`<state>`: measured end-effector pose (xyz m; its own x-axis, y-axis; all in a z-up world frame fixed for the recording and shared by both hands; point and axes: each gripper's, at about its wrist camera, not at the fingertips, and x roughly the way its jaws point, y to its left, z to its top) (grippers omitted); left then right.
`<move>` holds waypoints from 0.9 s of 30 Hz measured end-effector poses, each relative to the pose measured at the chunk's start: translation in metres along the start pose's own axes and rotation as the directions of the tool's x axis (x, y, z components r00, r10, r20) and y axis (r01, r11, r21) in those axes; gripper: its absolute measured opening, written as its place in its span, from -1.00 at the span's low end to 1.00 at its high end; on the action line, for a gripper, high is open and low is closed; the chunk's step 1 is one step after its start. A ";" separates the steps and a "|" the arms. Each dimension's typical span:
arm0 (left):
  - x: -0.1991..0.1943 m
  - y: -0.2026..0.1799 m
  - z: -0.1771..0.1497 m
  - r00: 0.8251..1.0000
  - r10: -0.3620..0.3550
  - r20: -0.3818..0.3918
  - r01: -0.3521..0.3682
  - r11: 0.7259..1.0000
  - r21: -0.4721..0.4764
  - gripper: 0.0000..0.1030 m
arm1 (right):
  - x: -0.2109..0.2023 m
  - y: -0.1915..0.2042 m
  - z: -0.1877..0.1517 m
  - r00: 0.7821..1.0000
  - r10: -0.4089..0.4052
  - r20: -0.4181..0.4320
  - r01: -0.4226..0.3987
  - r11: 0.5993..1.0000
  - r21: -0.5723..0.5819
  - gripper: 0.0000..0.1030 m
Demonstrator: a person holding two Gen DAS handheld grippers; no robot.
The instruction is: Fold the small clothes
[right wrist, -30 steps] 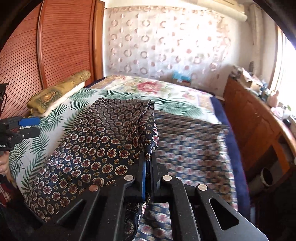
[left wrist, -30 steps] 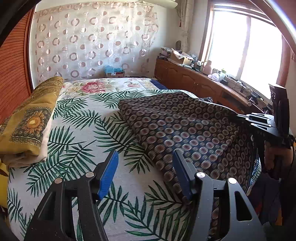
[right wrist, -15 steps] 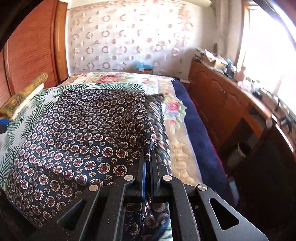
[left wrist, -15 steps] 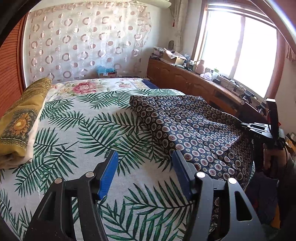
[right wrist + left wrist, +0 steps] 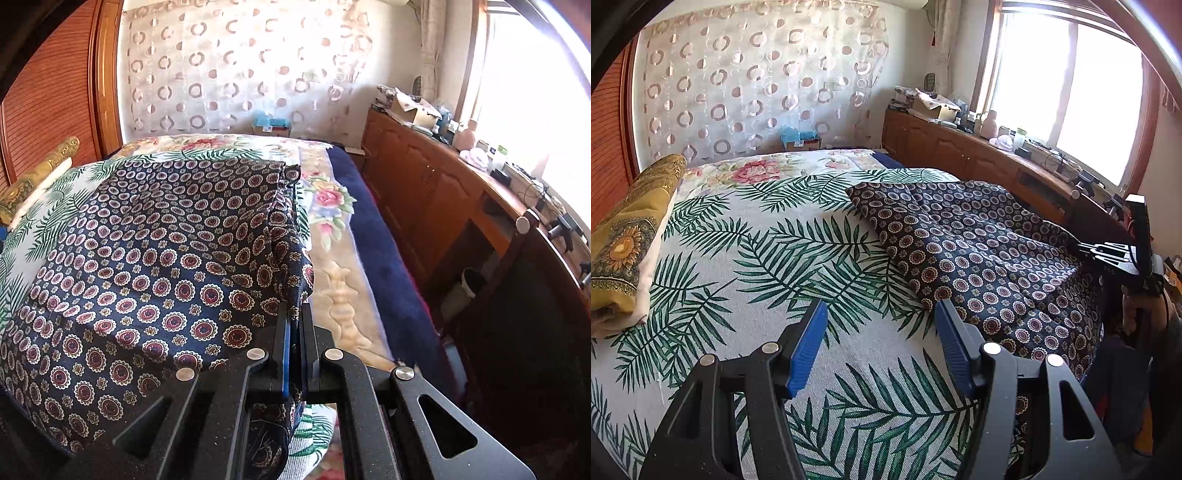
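A dark navy garment with red and cream medallions (image 5: 979, 251) lies folded on the right side of the bed, over the palm-leaf sheet (image 5: 768, 258). My left gripper (image 5: 881, 347) is open and empty, above the sheet just left of the garment's near edge. My right gripper (image 5: 293, 332) is shut on the garment's (image 5: 155, 266) edge near the bed's right side; it also shows in the left wrist view (image 5: 1119, 254) at the far right.
A folded yellow patterned cloth (image 5: 624, 236) lies at the bed's left edge. A wooden cabinet (image 5: 443, 199) with clutter runs along the right under the window. A floral blanket with navy border (image 5: 354, 258) hangs at the bed's right side.
The right gripper has pulled the garment toward the bed's right edge, folding it narrower. The left gripper stayed open and shifted slightly, with more bare sheet showing in front of it.
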<state>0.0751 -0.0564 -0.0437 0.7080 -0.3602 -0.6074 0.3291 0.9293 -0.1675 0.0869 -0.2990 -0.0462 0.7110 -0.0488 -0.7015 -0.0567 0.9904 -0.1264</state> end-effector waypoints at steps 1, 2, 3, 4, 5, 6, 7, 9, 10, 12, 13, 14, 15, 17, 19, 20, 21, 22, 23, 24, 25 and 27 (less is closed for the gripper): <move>0.000 0.000 0.000 1.000 0.000 -0.001 0.000 1.000 0.000 0.20 | -0.003 -0.002 -0.001 1.000 0.005 0.006 -0.005 1.000 0.004 -0.94; 0.000 0.000 0.000 1.000 0.001 0.001 -0.001 1.000 0.000 0.20 | -0.006 -0.002 -0.002 1.000 0.016 0.014 -0.017 1.000 0.010 -0.94; 0.000 0.000 0.000 1.000 0.001 -0.002 -0.001 1.000 0.002 0.20 | -0.009 -0.002 -0.002 0.999 0.034 0.021 -0.034 0.999 0.017 -0.94; 0.000 -0.001 0.000 1.000 0.001 -0.004 -0.001 1.000 0.003 0.20 | -0.010 -0.003 -0.003 0.999 0.047 0.026 -0.048 0.999 0.025 -0.94; 0.001 -0.001 0.000 1.000 0.000 -0.005 0.000 1.000 0.005 0.20 | -0.014 -0.004 -0.004 0.998 0.055 0.032 -0.056 0.998 0.034 -0.94; 0.001 -0.002 -0.001 1.000 -0.001 -0.006 0.001 1.000 0.006 0.20 | -0.017 -0.005 -0.003 0.998 0.061 0.035 -0.063 0.997 0.043 -0.94; 0.002 -0.002 -0.001 1.000 -0.003 -0.009 0.003 1.000 0.008 0.20 | -0.018 -0.006 -0.004 0.997 0.072 0.039 -0.074 0.996 0.052 -0.93; 0.004 -0.004 -0.002 1.000 -0.009 -0.019 0.009 1.000 0.015 0.20 | -0.025 -0.007 -0.004 0.995 0.082 0.051 -0.085 0.995 0.057 -0.83; 0.004 -0.004 -0.002 1.000 -0.009 -0.021 0.010 1.000 0.018 0.20 | -0.026 -0.008 -0.004 0.996 0.069 0.054 -0.072 0.996 0.050 -0.83; 0.004 -0.006 -0.003 1.000 -0.012 -0.022 0.012 1.000 0.021 0.20 | -0.029 -0.008 -0.004 0.998 0.042 0.046 -0.044 0.998 0.033 -0.78; 0.005 -0.006 -0.002 1.000 -0.016 -0.024 0.017 1.000 0.020 0.20 | -0.030 -0.008 -0.005 0.998 0.038 0.042 -0.040 0.999 0.031 -0.75; 0.005 -0.008 -0.002 1.000 -0.017 -0.025 0.017 1.000 0.019 0.20 | -0.031 -0.010 -0.005 0.999 0.036 0.041 -0.037 0.999 0.031 -0.69; 0.007 -0.008 0.000 0.999 -0.019 -0.026 0.020 1.000 0.017 0.20 | -0.031 -0.009 -0.006 0.998 0.036 0.044 -0.037 0.999 0.032 -0.65; 0.010 -0.008 0.004 0.999 -0.023 -0.028 0.023 1.000 0.019 0.20 | -0.030 -0.011 -0.001 0.998 0.037 0.048 -0.038 0.999 0.025 -0.52; 0.015 -0.008 0.011 0.999 -0.021 -0.029 0.022 0.999 0.031 0.20 | -0.026 -0.011 0.008 0.997 0.043 0.063 -0.044 0.999 0.020 -0.24; 0.017 -0.009 0.014 0.999 -0.019 -0.030 0.020 0.999 0.036 0.20 | -0.024 -0.011 0.014 0.996 0.058 0.071 -0.059 0.998 0.018 -0.17; 0.021 -0.008 0.020 0.999 -0.013 -0.031 0.014 0.999 0.042 0.20 | -0.021 -0.012 0.021 0.994 0.077 0.080 -0.078 0.997 0.014 -0.17; 0.023 -0.008 0.024 0.999 -0.011 -0.030 0.012 0.999 0.046 0.20 | -0.020 -0.011 0.028 0.992 0.090 0.089 -0.091 0.996 0.007 -0.17; 0.025 -0.008 0.030 1.000 -0.009 -0.027 0.010 0.999 0.052 0.20 | -0.018 -0.009 0.036 0.990 0.095 0.100 -0.095 0.995 -0.004 -0.17; 0.026 -0.007 0.033 1.000 -0.006 -0.024 0.008 0.998 0.055 0.20 | -0.016 -0.006 0.043 0.989 0.106 0.106 -0.105 0.994 -0.015 -0.17; 0.030 -0.007 0.039 1.000 0.000 -0.022 0.002 0.998 0.061 0.20 | -0.012 -0.004 0.051 0.986 0.124 0.109 -0.122 0.992 -0.029 -0.17; 0.034 -0.007 0.047 1.000 0.004 -0.019 -0.002 0.998 0.066 0.20 | -0.001 0.001 0.063 0.984 0.148 0.101 -0.144 0.988 -0.049 -0.17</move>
<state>0.1265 -0.0787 -0.0267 0.6969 -0.3552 -0.6230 0.3680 0.9228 -0.1145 0.1301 -0.2901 -0.0016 0.7620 0.1116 -0.6378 -0.1925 0.9795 -0.0586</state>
